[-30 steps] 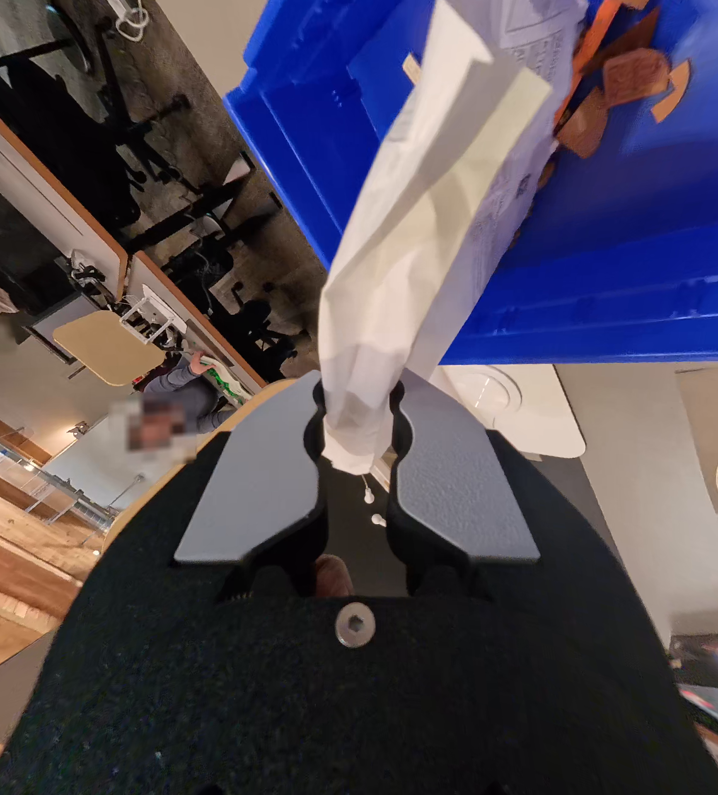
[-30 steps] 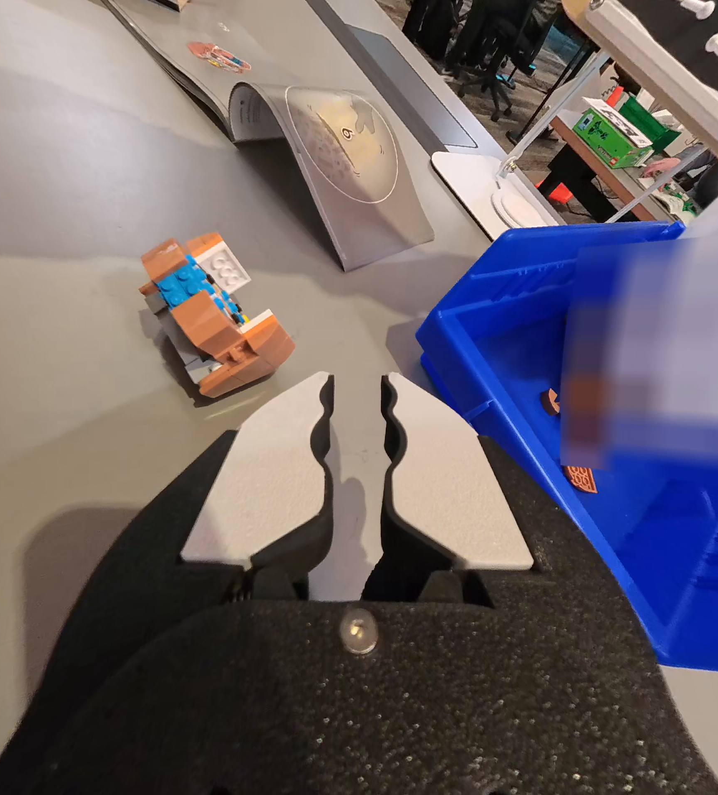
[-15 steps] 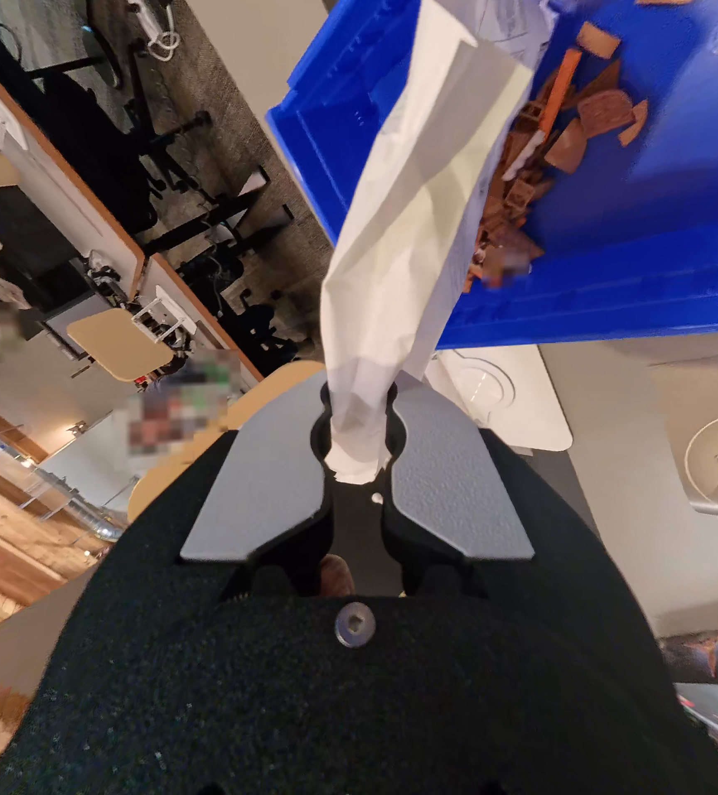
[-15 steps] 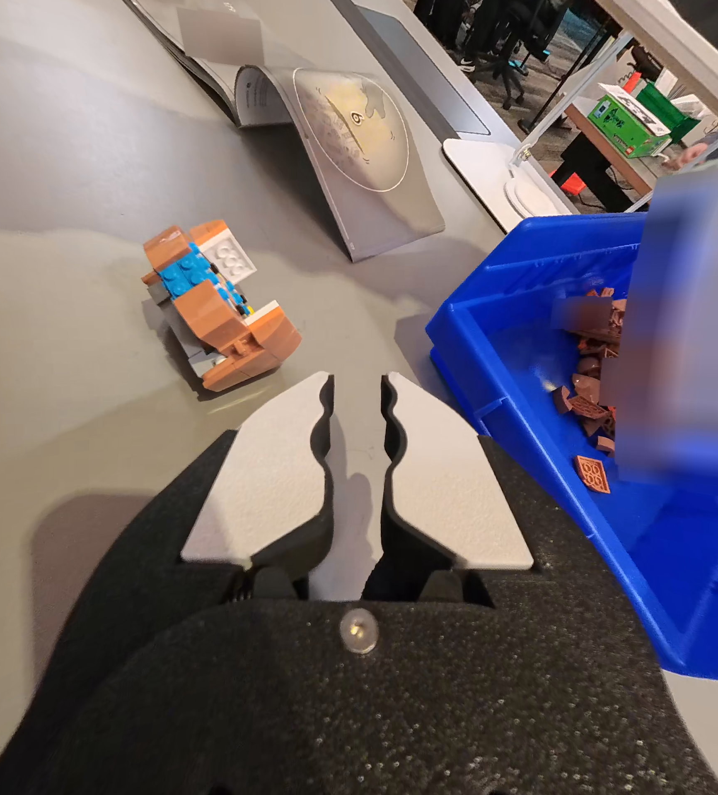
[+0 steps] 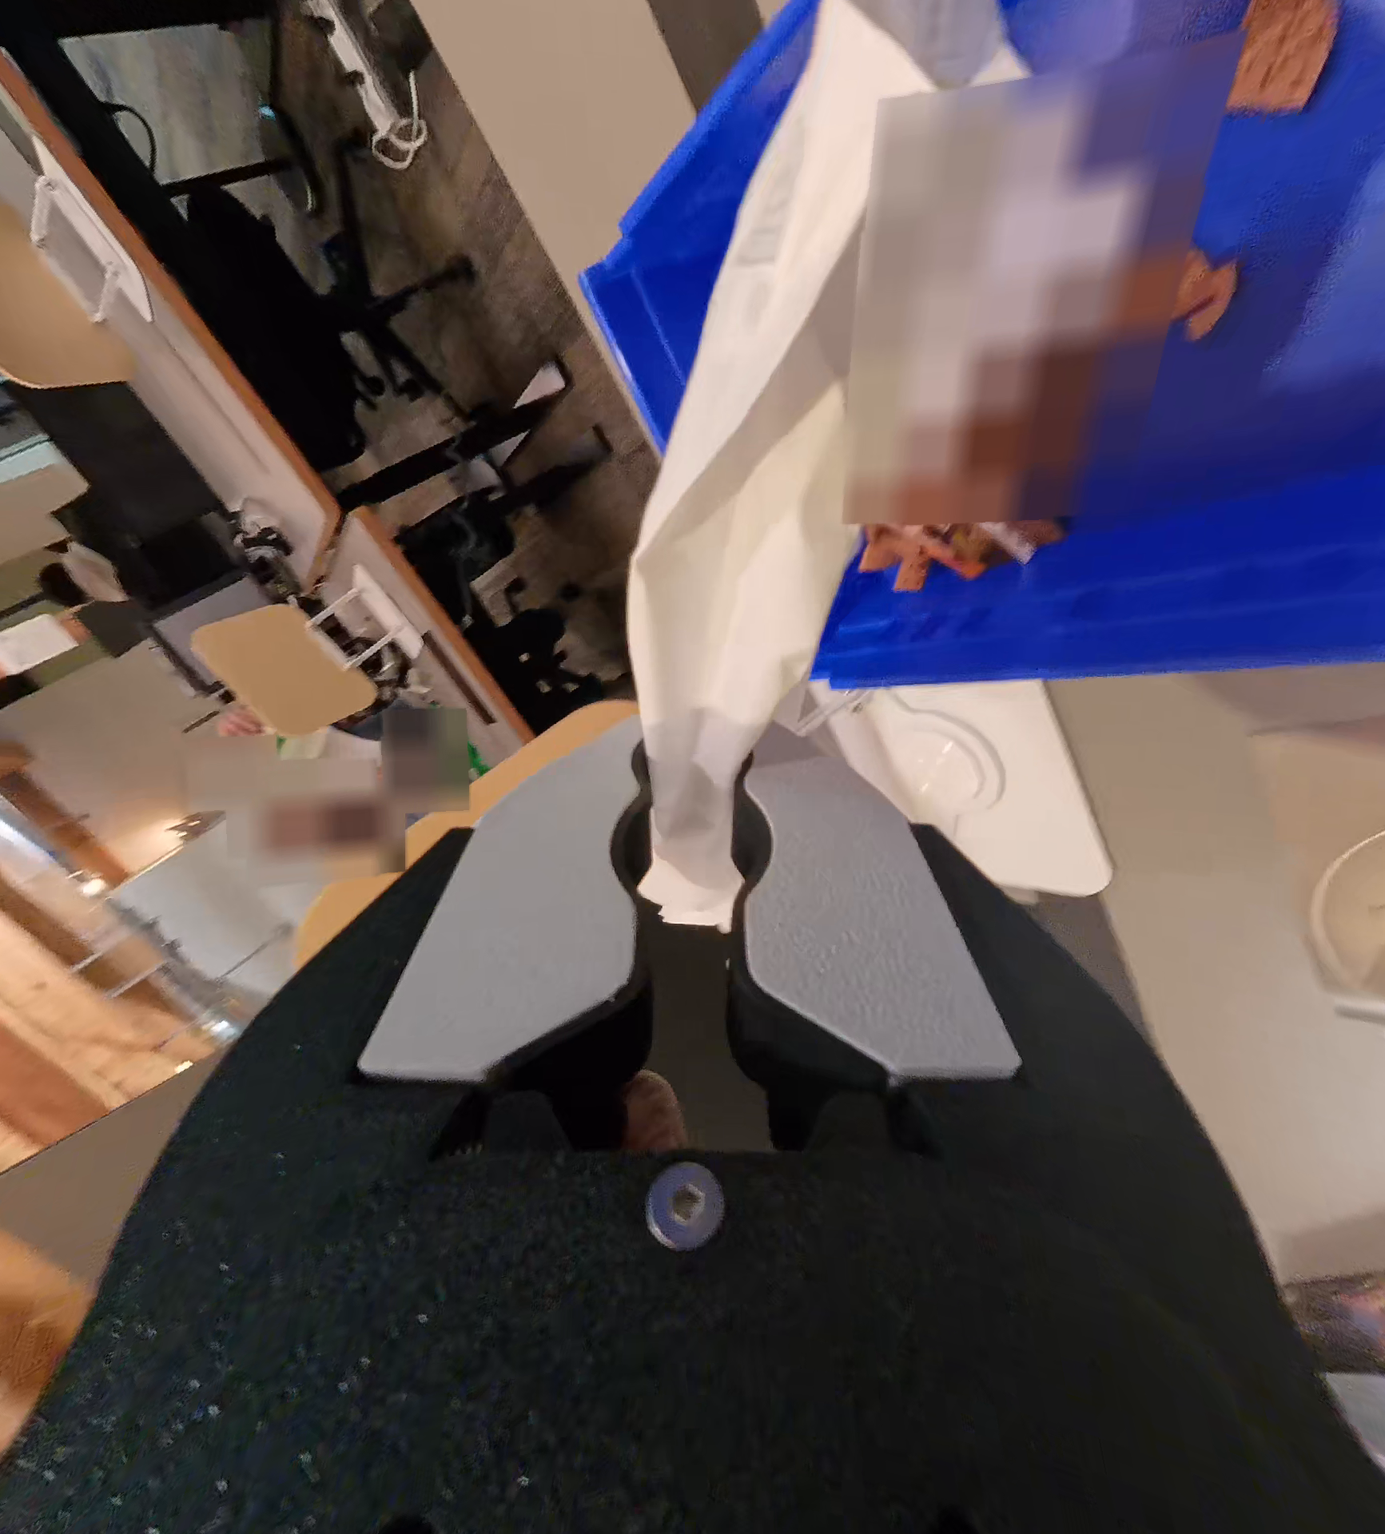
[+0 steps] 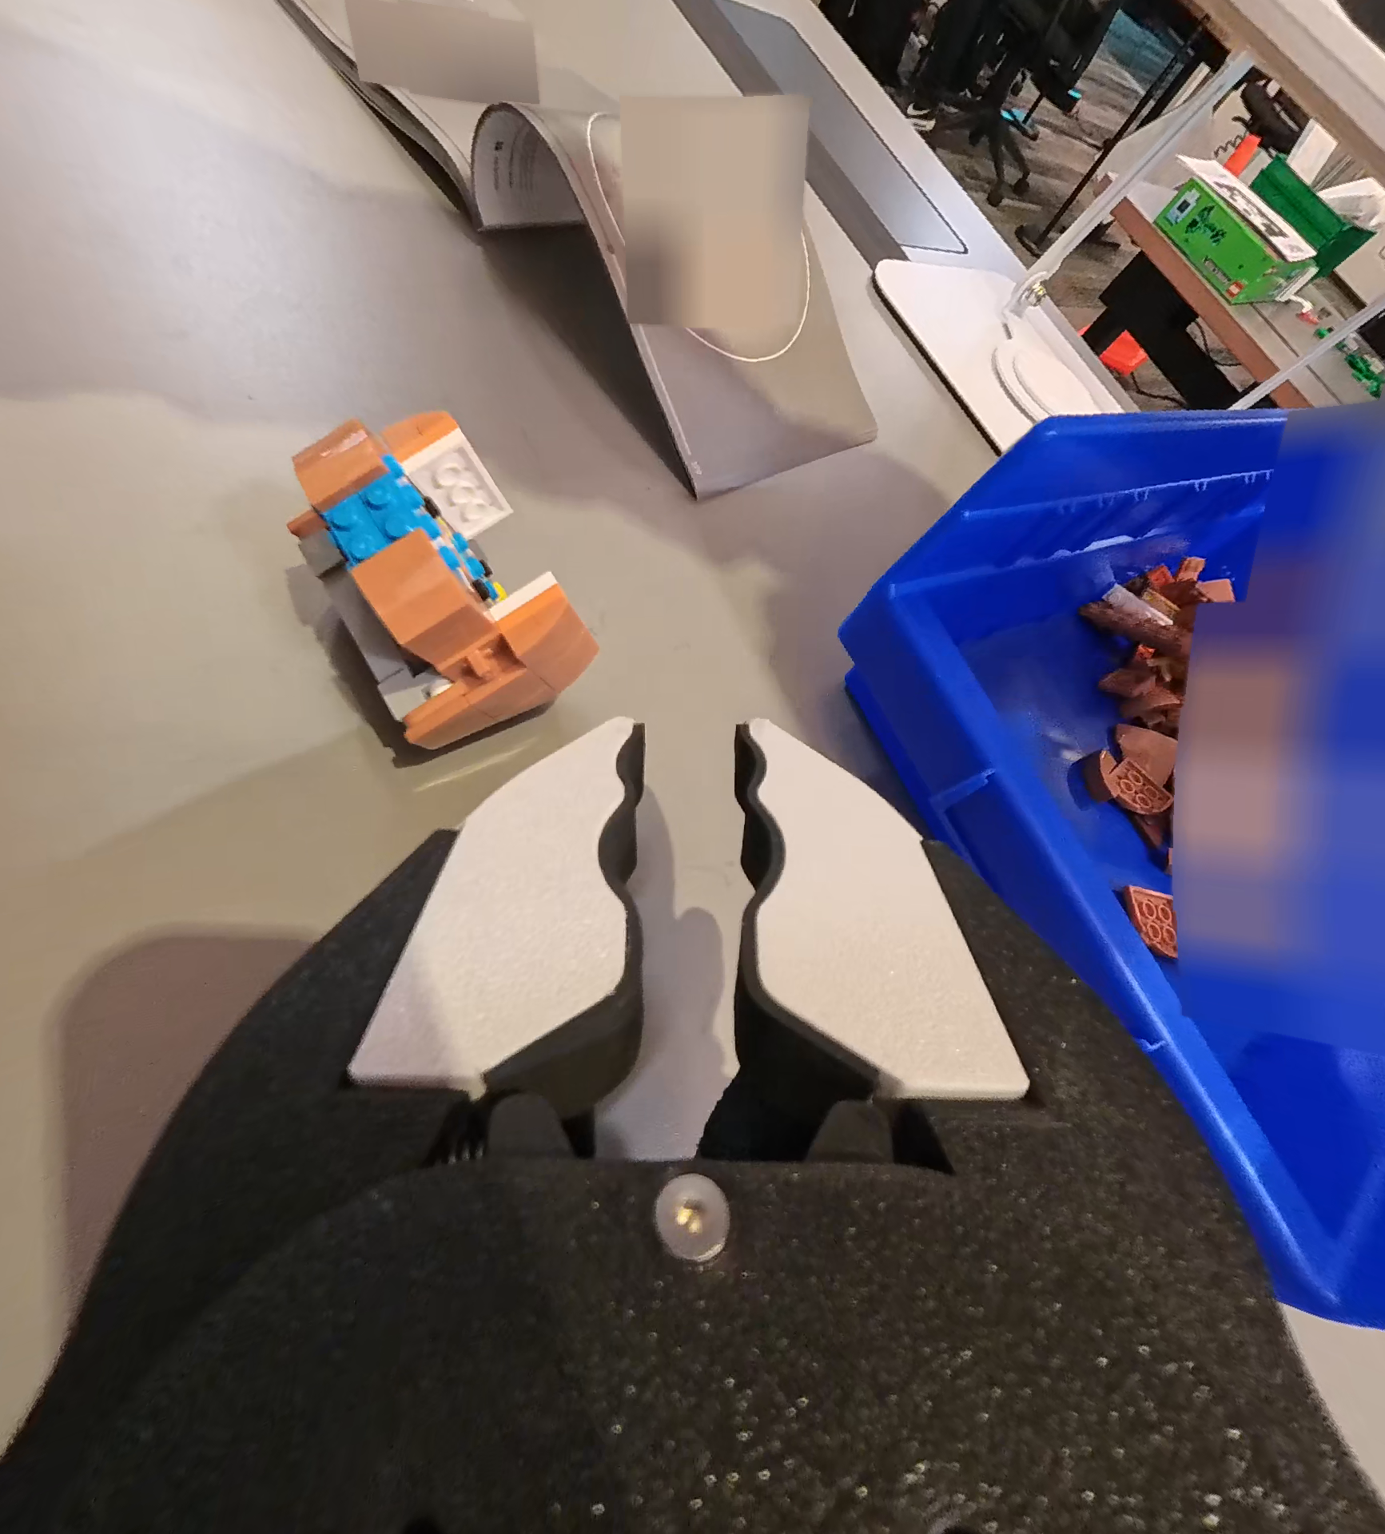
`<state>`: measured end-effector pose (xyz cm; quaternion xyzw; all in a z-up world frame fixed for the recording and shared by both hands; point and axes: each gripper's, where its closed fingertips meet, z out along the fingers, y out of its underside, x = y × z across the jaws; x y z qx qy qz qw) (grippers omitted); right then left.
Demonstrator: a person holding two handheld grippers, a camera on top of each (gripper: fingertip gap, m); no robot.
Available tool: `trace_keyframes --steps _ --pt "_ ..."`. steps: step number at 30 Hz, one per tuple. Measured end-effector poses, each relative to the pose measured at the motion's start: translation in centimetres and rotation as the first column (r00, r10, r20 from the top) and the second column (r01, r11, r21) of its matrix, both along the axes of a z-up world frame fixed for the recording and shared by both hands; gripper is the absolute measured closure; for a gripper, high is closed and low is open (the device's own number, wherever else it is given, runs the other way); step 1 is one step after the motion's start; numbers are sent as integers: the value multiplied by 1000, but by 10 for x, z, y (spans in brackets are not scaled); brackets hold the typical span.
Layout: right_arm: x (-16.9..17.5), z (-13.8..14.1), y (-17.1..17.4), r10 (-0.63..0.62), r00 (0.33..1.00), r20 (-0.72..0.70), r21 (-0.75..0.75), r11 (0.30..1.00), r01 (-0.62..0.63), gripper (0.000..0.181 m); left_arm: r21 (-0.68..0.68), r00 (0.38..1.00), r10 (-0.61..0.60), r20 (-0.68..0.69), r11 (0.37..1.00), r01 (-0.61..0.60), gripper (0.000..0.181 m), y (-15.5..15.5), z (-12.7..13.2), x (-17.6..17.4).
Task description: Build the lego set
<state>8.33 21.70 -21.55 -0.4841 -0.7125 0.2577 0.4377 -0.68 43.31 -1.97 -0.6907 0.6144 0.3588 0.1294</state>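
Table [image 6: 132, 290]: grey, bears all items.
Bin [image 6: 1004, 664]: blue, right side, brown bricks [image 6: 1145, 705] piled inside.
Booklet [image 6: 755, 398]: open, far side.
Bag [image 5: 739, 498]: white paper, held over bin.
Model [image 6: 423, 581]: orange-blue, part-built, left of bin.
Left gripper [image 5: 689, 780]: clamped on bag's end.
Right gripper [image 6: 689, 730]: fingers slightly apart, empty, above table.

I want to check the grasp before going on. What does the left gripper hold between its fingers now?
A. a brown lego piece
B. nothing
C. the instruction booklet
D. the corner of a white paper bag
D: in the left wrist view the left gripper has its fingers closed on the bunched end of the white paper bag, which hangs over the blue bin.
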Motion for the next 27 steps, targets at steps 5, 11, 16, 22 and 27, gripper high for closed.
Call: trace_keyframes --steps 5,11,16,22,27 --pt "0 -1 0 2 1000 4 2 1000 -2 160 1 1000 -8 13 1000 8 167 -3 -5 5" --pt "0 -1 0 5 1000 4 -3 1000 -5 161 -32 998 -12 61 999 14 168 -13 -20 7" --pt "0 -1 2 -1 1000 1 2 1000 1 160 -3 982 -24 185 1000 25 166 -29 -27 2" --pt "-1 6 5 -12 999 -33 -10 1000 12 159 204 719 -128 683 979 -20 165 -78 -3 0" --pt "-2 15 4 -11 996 -89 -16 1000 10 156 394 198 -368 908 913 -109 165 -165 16 -9"
